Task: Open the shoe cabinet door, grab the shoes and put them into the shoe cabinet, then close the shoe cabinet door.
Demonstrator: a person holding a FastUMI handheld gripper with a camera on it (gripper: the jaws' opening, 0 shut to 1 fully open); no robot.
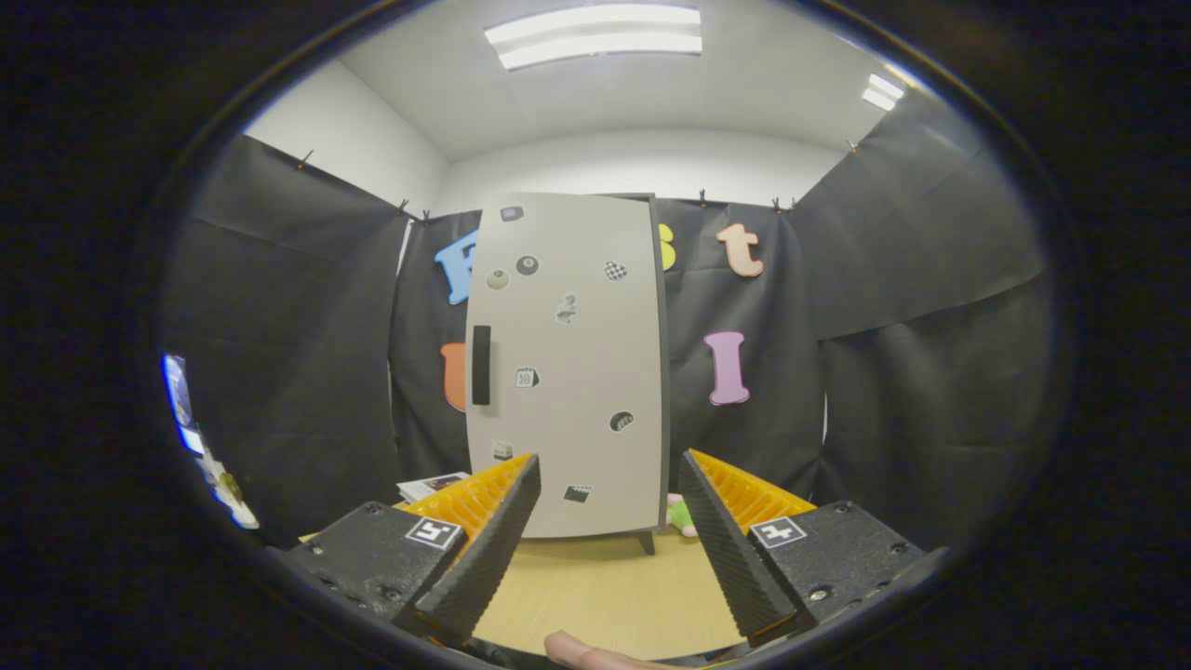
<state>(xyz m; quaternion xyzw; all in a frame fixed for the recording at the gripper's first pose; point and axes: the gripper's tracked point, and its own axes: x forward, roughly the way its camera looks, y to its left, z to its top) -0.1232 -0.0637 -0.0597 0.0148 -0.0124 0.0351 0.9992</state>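
Note:
A tall pale grey shoe cabinet [568,363] stands upright on a wooden table [605,586], beyond my fingers. Its door is shut and carries several small stickers. A black vertical handle [481,365] sits near the door's left edge, at about mid-height. My gripper [609,475] is open, its fingers spread wide with nothing between them, and it is still well short of the cabinet. A small green and pink object [682,515] peeks out behind the cabinet's lower right corner; I cannot tell what it is.
Some printed papers [430,485] lie on the table to the left of the cabinet, behind my left finger. A fingertip [582,651] of the person holding the gripper shows below the fingers. Black cloth walls enclose the table on all sides.

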